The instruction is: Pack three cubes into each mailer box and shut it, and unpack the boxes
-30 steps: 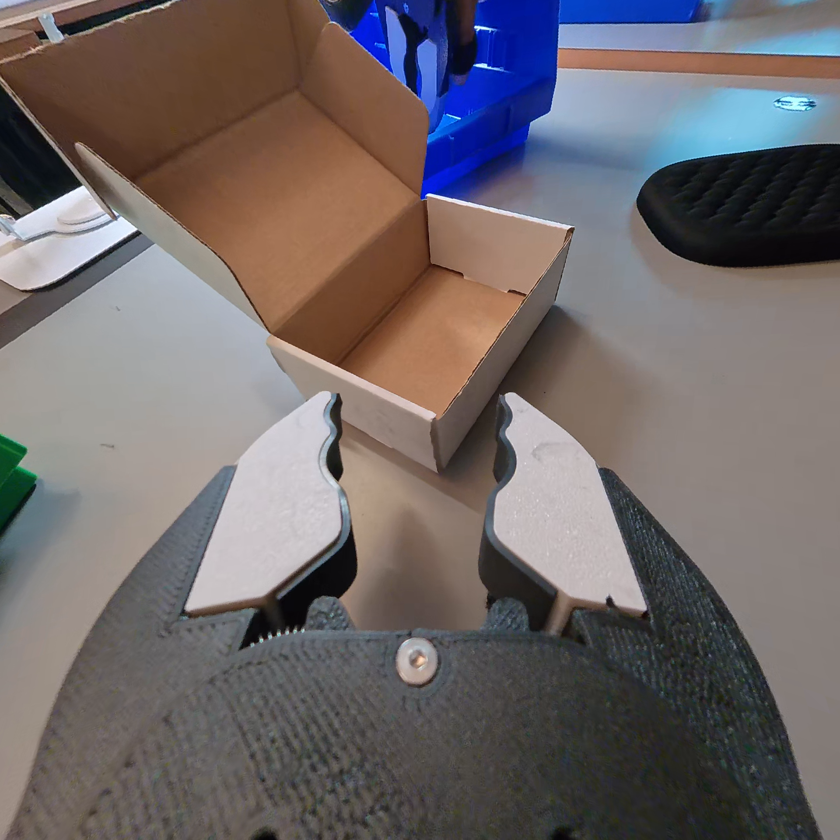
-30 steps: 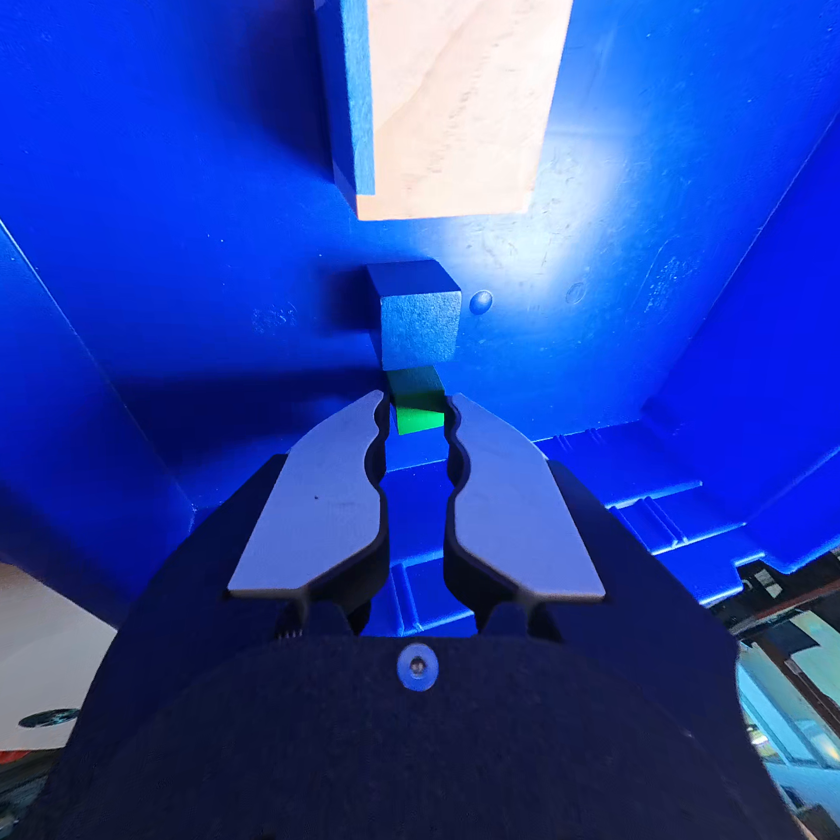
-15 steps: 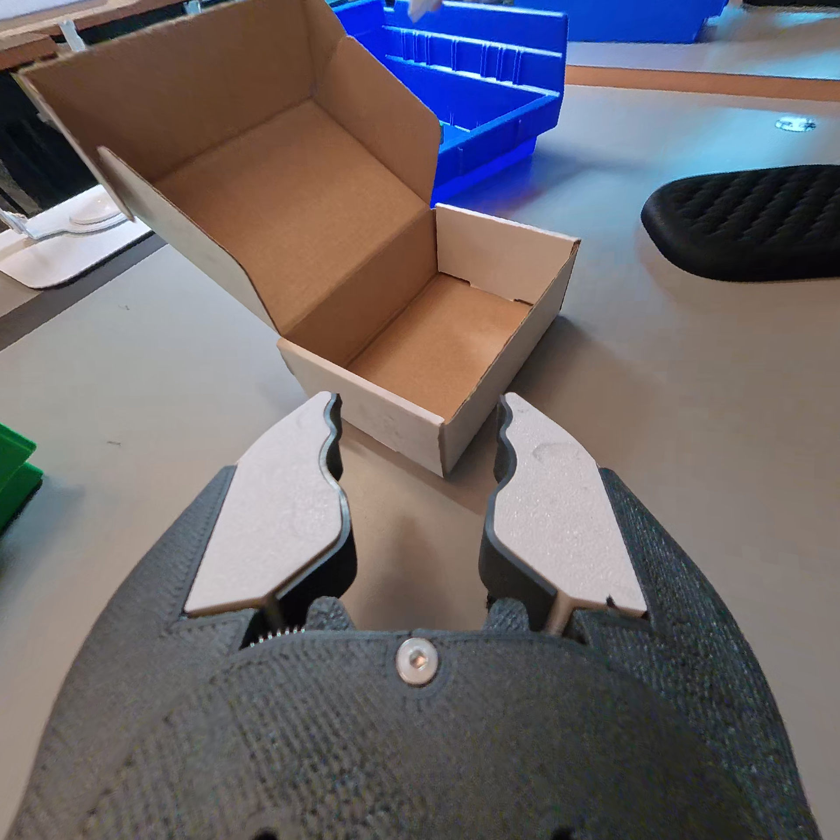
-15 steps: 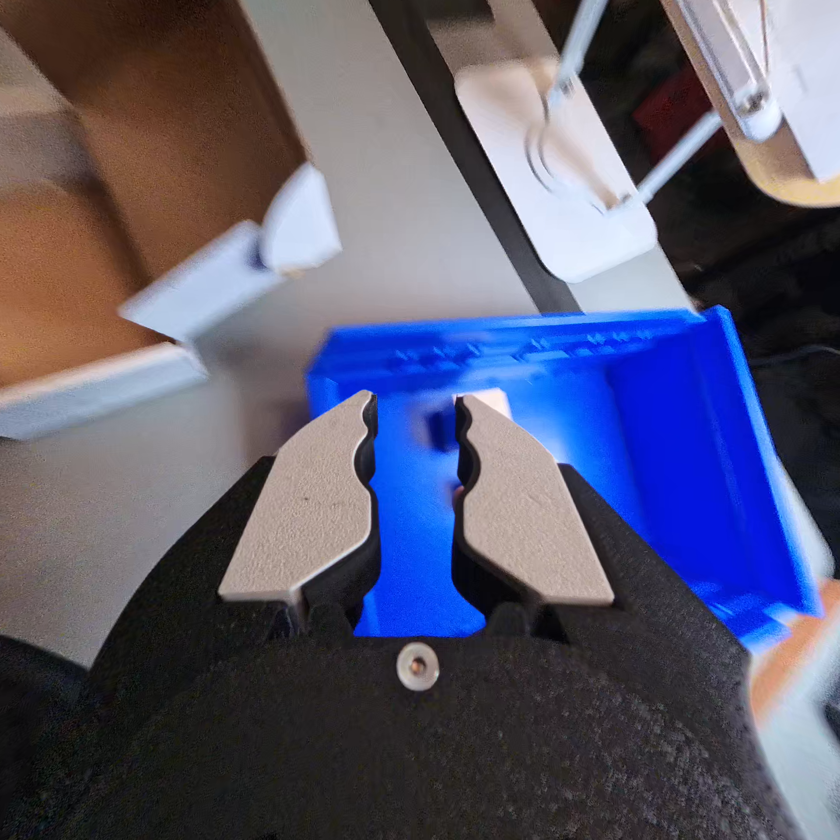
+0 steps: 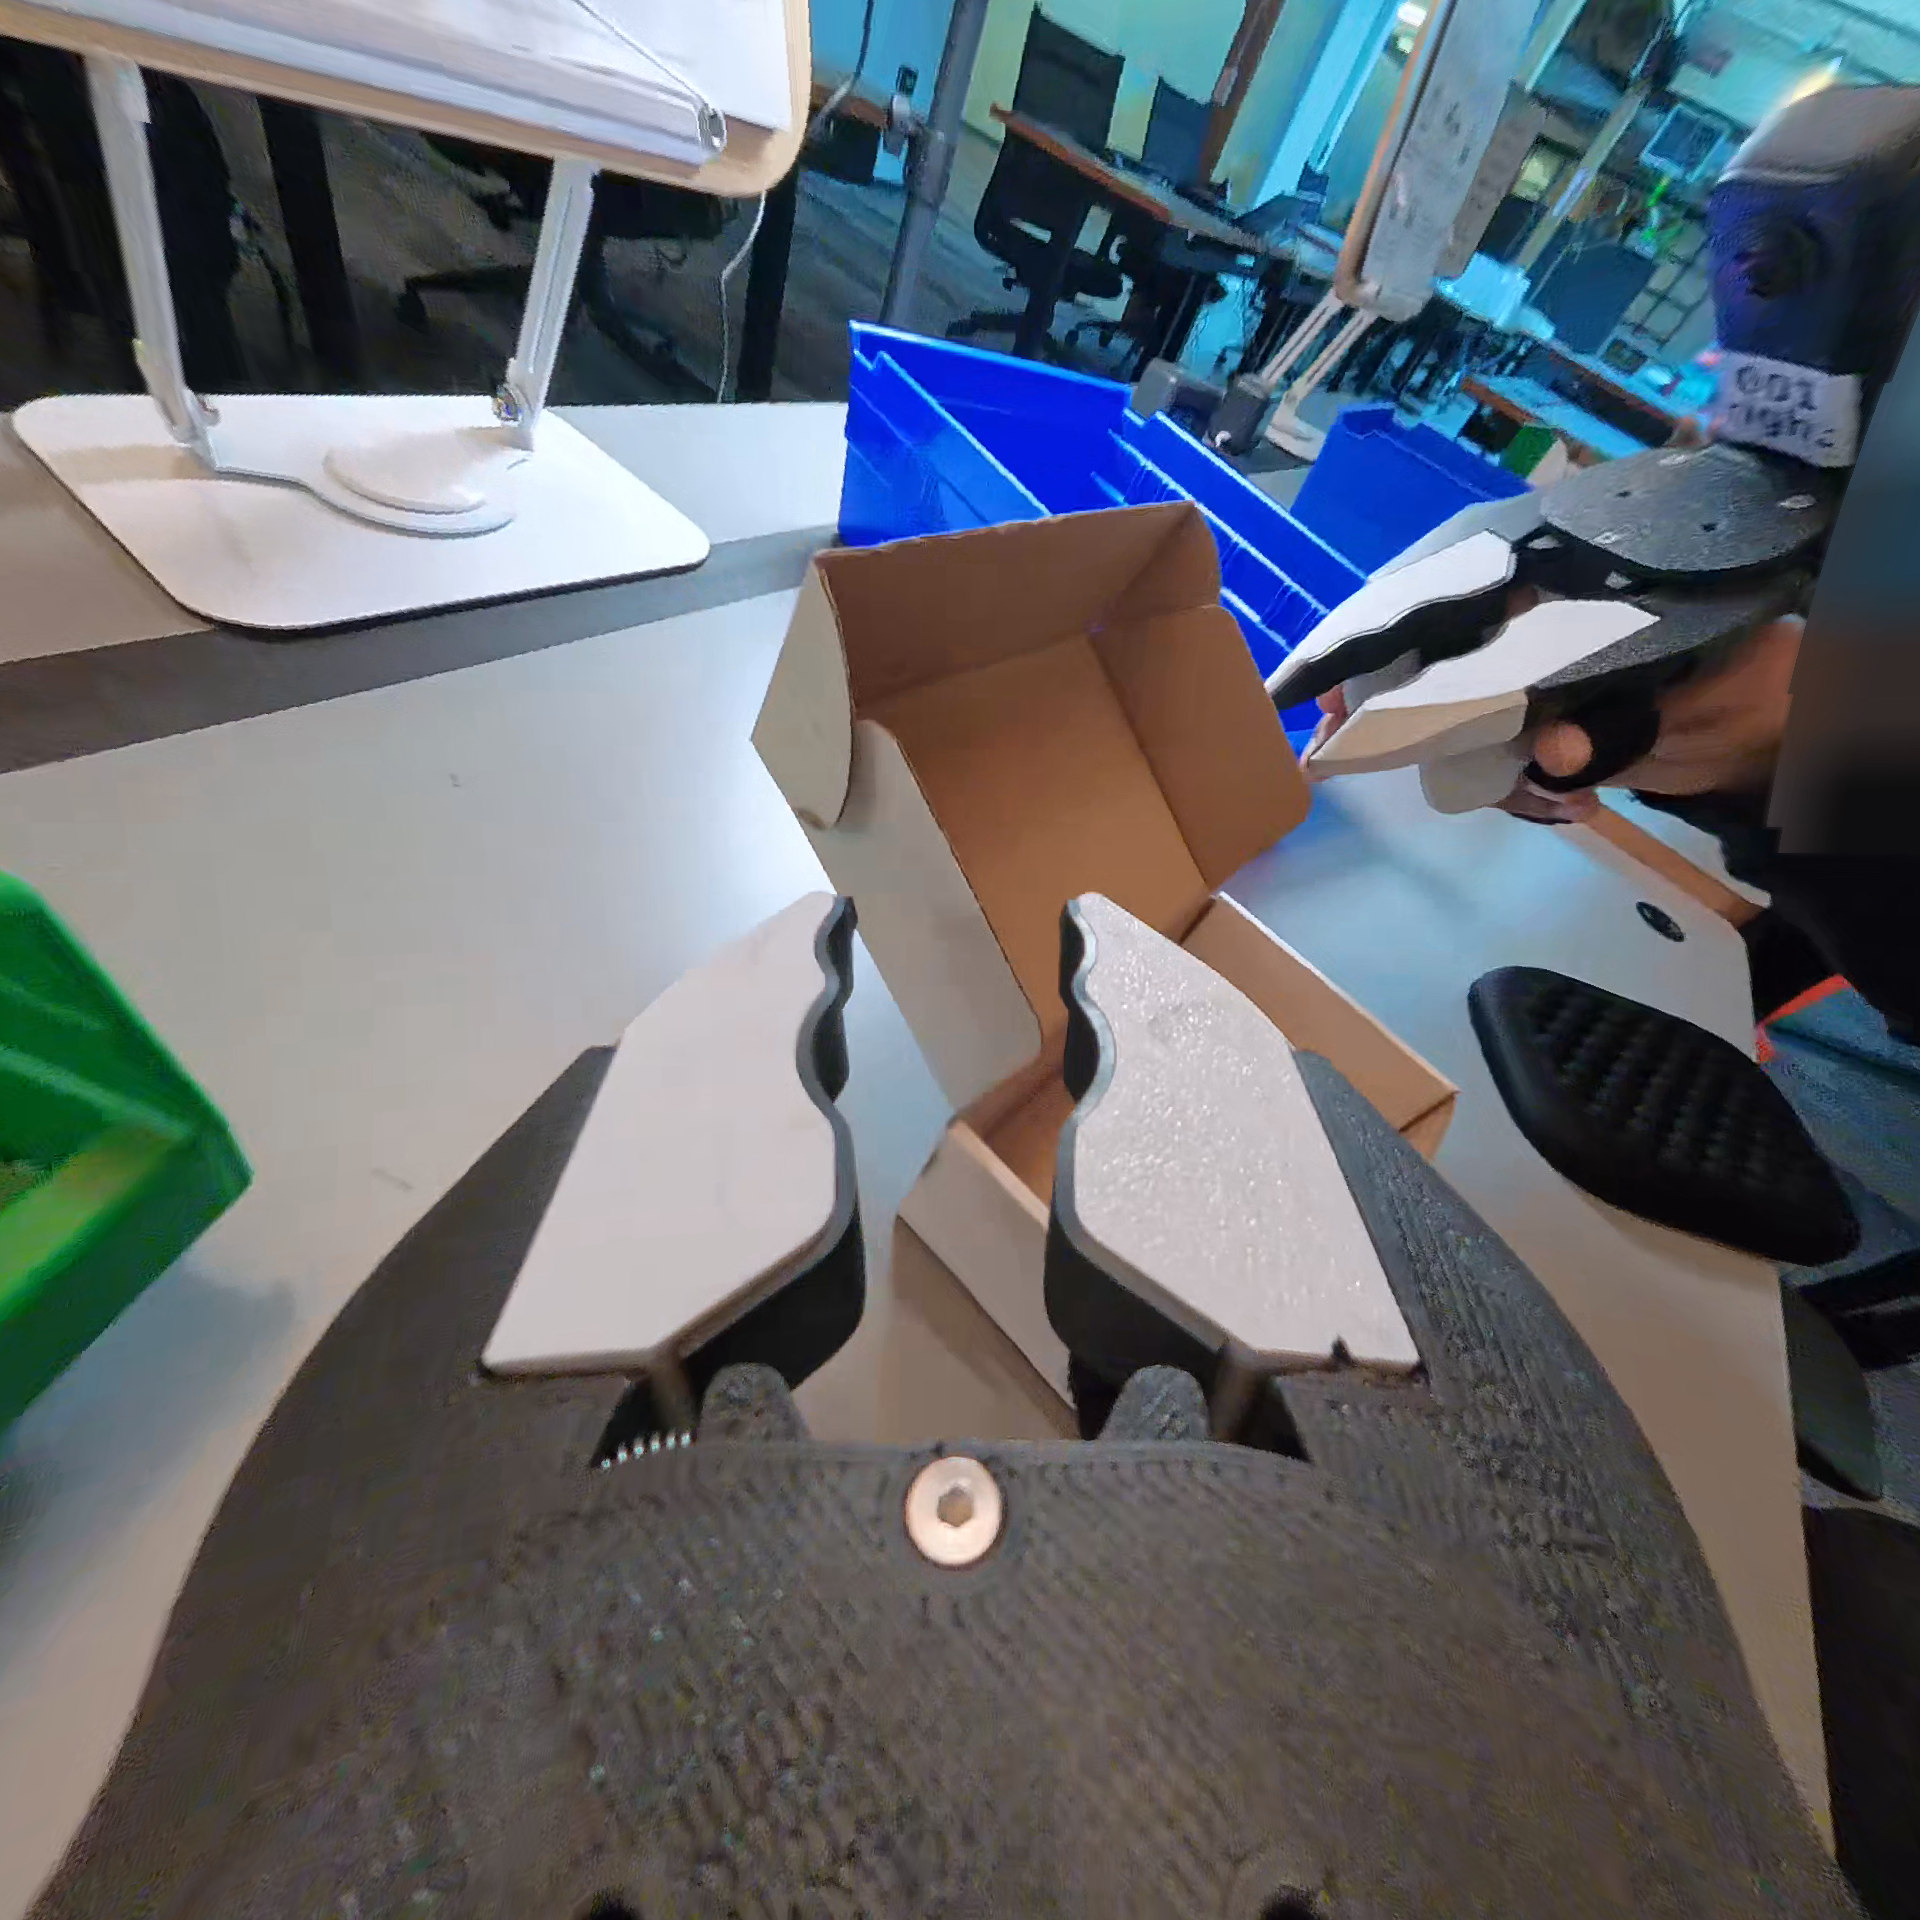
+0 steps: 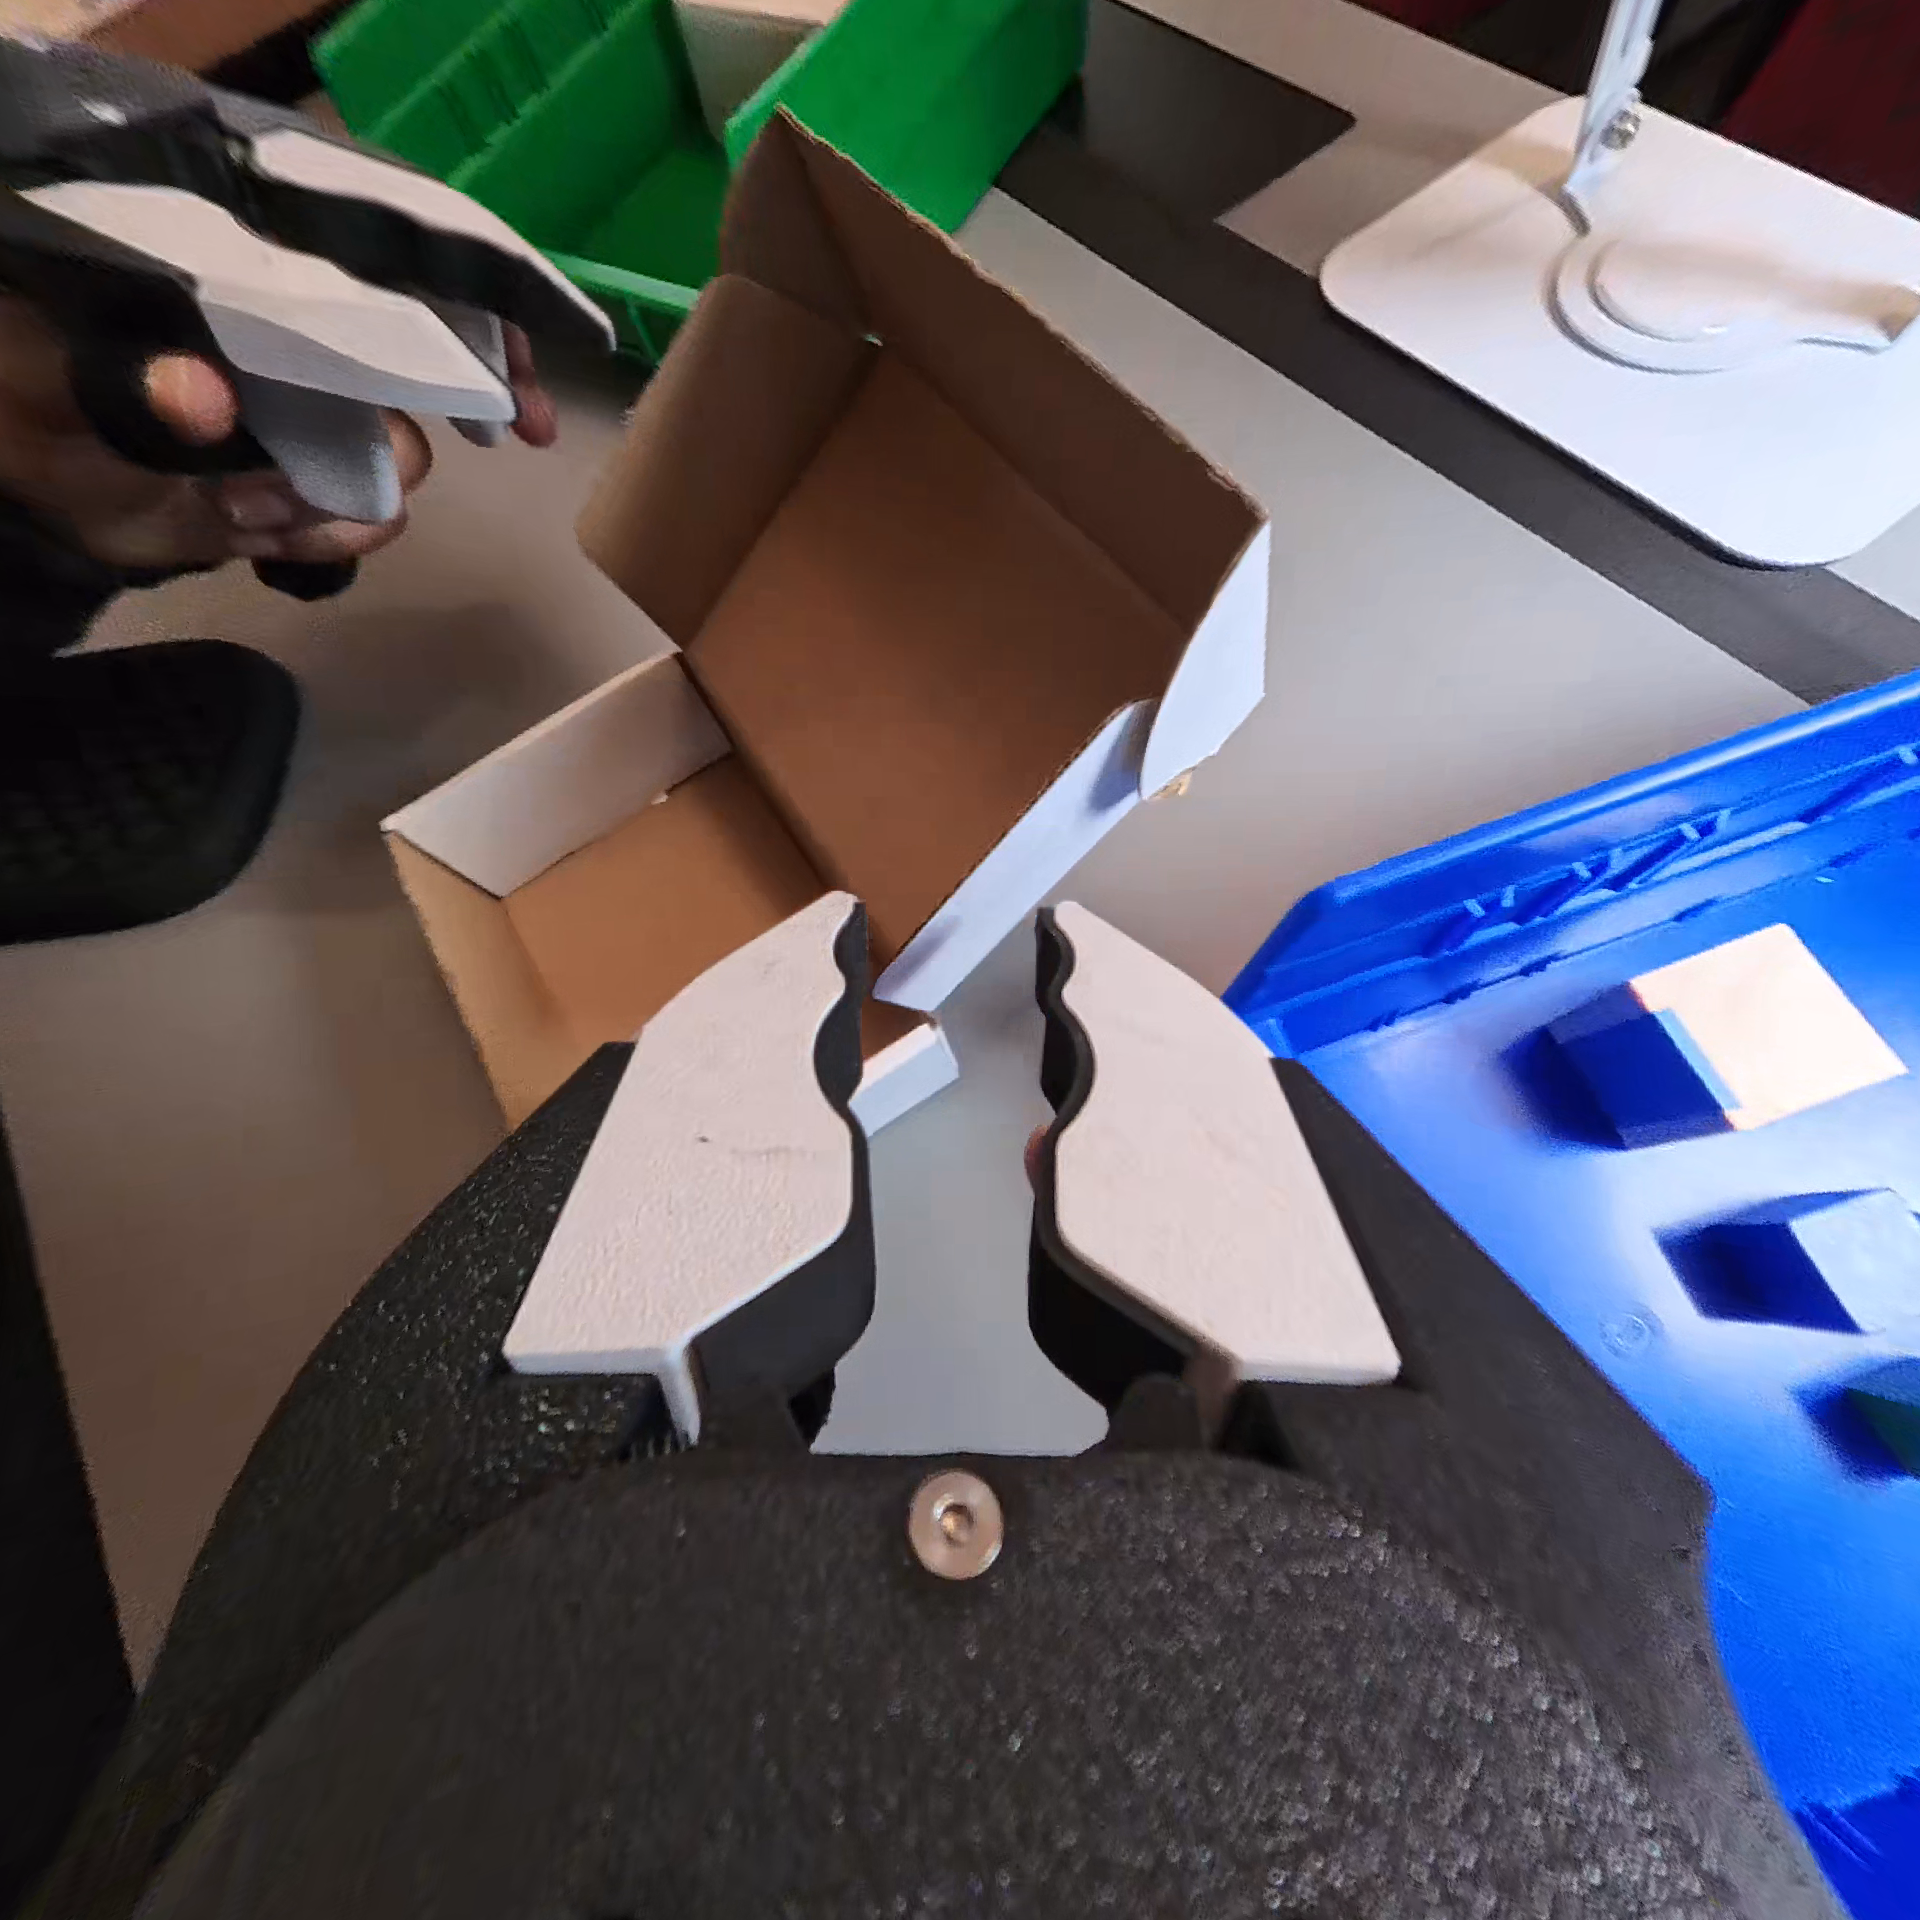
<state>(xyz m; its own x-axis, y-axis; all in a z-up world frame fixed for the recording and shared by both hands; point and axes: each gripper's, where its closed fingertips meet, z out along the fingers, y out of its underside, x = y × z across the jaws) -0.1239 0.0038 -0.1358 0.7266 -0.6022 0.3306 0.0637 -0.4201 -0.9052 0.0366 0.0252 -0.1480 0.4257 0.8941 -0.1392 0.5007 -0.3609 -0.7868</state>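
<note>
On the grey table [image 5: 436, 935] sits one mailer box [image 5: 1049, 790], lid tilted up and back, side flaps standing out; the part of its floor in view holds nothing. Left gripper [image 5: 956, 935] hovers over the near end of the box, jaws apart with a clear gap, nothing between them. Right gripper [image 6: 951, 940] is at the opposite side, jaws likewise apart and empty; a lid flap corner shows in the gap beyond its tips, contact not discernible. Both grippers are hand-held. Blue bin [image 6: 1662, 1195] lies just beside the box on the right gripper's side and contains a large wooden block [image 6: 1777, 1023], a dark blue cube [image 6: 1610, 1070], a second cube [image 6: 1797, 1278], and a green cube [image 6: 1881, 1403] at the frame edge. Green bin [image 6: 582, 114] stands past the box's far end. Black wrist rest [image 5: 1652, 1112] and white stand base [image 5: 343, 509] also on table.
</note>
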